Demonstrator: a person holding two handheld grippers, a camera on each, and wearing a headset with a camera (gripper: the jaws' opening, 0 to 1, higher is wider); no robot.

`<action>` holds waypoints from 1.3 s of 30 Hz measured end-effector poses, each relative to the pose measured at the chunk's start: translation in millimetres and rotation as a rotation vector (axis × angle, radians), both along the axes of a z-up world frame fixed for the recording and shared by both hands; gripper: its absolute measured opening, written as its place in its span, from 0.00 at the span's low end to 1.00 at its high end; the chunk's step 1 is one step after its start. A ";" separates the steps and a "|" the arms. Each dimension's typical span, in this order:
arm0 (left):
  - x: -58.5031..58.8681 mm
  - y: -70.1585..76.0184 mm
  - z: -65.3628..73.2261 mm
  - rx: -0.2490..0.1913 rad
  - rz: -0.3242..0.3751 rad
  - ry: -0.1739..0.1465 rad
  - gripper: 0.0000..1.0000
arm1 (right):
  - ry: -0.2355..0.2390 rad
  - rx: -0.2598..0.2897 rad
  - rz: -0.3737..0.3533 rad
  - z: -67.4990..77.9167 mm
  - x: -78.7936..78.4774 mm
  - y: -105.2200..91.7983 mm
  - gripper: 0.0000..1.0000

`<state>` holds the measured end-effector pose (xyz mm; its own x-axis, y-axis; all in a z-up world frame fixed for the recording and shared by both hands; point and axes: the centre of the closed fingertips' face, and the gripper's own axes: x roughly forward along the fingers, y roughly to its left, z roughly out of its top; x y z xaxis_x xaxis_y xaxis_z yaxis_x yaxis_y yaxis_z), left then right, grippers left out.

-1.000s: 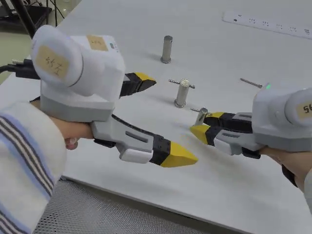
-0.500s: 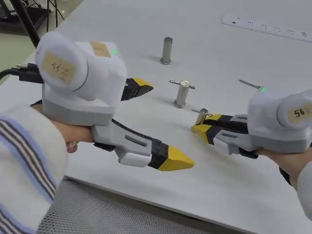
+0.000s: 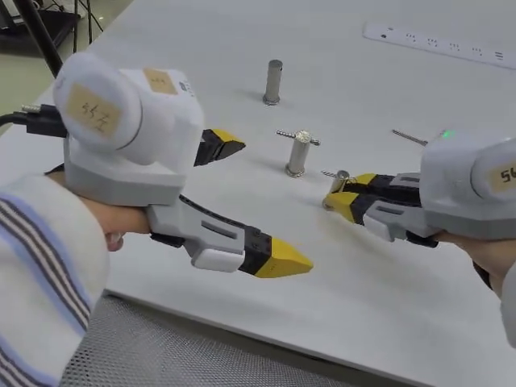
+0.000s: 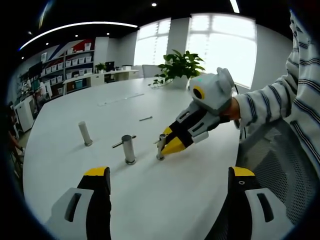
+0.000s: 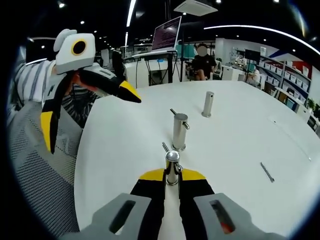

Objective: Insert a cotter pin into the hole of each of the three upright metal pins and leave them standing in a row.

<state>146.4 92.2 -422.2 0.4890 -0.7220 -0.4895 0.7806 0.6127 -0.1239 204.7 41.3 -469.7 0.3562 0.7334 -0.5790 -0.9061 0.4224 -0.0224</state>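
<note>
Right gripper view: the right gripper (image 5: 172, 176) is clamped low on the near metal pin (image 5: 172, 159), which has a cotter pin (image 5: 164, 147) through it. The left gripper (image 4: 168, 172) gapes empty. A loose cotter pin (image 5: 266, 171) lies off to the right gripper's right. It looks light, thin and probably slippery, so pinch its head.

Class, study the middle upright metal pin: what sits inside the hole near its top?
A cotter pin crosses the middle metal pin near its top, with an end sticking out on each side. The stretch inside the hole is covered by the pin's body.
</note>
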 end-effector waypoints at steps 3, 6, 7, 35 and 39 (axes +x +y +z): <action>0.5 0.8 0.0 0.003 0.002 0.001 0.97 | -0.008 0.002 0.002 2.7 1.9 -2.8 0.04; 1.0 2.8 -1.4 0.017 0.005 0.002 0.97 | -0.012 0.000 -0.007 3.1 6.8 -7.4 0.04; 0.9 3.1 -1.9 0.019 0.006 0.004 0.97 | -0.012 0.000 -0.012 3.1 9.0 -9.7 0.04; 3.0 5.8 -3.6 0.033 0.012 0.027 0.96 | 0.017 0.011 -0.049 -2.0 38.4 -35.5 0.04; 3.1 4.8 -3.8 0.039 0.009 0.028 0.96 | 0.027 0.019 -0.059 -1.7 38.4 -35.6 0.04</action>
<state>149.5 97.0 -425.9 0.4810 -0.6980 -0.5305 0.7718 0.6242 -0.1215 243.1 5.7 -471.5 0.3839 0.7224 -0.5751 -0.8797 0.4754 0.0099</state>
